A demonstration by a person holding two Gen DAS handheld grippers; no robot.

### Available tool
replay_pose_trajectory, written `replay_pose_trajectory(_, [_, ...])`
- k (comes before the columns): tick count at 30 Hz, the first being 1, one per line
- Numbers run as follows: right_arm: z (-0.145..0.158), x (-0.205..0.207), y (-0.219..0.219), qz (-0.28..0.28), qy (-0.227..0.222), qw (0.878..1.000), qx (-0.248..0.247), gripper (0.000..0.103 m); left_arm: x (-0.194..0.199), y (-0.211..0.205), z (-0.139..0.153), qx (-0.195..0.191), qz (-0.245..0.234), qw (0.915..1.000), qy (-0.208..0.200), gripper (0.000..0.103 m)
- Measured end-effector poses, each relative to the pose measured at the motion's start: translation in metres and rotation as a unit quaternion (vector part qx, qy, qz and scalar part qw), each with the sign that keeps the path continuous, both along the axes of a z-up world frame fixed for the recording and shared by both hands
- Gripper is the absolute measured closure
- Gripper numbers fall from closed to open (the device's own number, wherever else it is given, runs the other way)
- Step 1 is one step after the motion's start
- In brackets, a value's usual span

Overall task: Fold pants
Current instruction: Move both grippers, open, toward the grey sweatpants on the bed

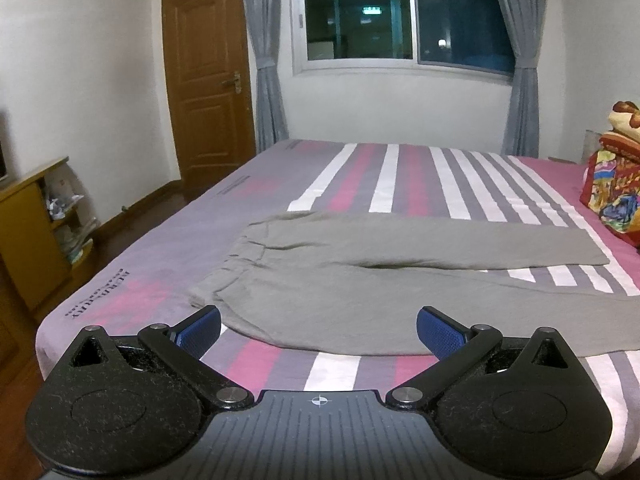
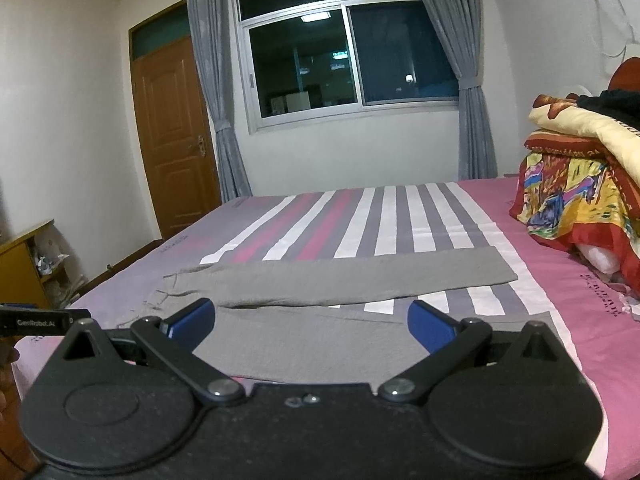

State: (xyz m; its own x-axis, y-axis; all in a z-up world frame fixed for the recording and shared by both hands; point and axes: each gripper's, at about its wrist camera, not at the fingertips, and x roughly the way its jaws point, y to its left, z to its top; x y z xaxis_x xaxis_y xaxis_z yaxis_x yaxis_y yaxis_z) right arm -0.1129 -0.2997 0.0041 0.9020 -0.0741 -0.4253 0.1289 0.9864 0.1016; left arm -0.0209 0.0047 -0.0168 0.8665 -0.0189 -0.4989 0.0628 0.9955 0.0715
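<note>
Grey pants (image 1: 360,276) lie flat on the striped bed, waistband at the left, both legs spread apart and running to the right. My left gripper (image 1: 318,330) is open and empty, hovering above the near edge of the pants close to the waistband. In the right wrist view the same pants (image 2: 320,316) lie ahead. My right gripper (image 2: 312,322) is open and empty, above the near leg. A part of the left gripper (image 2: 40,322) shows at that view's left edge.
The bed sheet (image 1: 400,176) has pink, white and grey stripes. A pile of colourful folded bedding (image 2: 580,184) sits at the bed's right end. A wooden cabinet (image 1: 32,232) stands left of the bed, a wooden door (image 1: 208,80) and a curtained window (image 1: 400,12) behind.
</note>
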Motion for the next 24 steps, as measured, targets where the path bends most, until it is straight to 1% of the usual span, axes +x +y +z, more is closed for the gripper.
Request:
replay_pose_trajectory(8, [-0.004, 0.014, 0.002, 0.011, 0.003, 1.0, -0.002, 0.0, 0.013, -0.006, -0.001, 0.008, 0.0, 1.0, 0.001, 0.0])
replay_pose_trajectory(15, [-0.012, 0.033, 0.006, 0.026, 0.008, 1.0, -0.004, 0.0, 0.037, -0.008, -0.002, 0.011, -0.011, 0.9998, 0.008, 0.0])
replay_pose_trajectory(19, [-0.02, 0.051, 0.006, 0.048, 0.011, 0.999, 0.0, 0.0, 0.061, -0.009, -0.002, 0.02, -0.013, 0.9997, 0.009, 0.0])
replay_pose_trajectory(24, [-0.029, 0.091, 0.009, 0.072, 0.024, 0.997, -0.005, 0.0, 0.106, -0.011, -0.006, 0.032, -0.008, 0.9992, 0.021, 0.0])
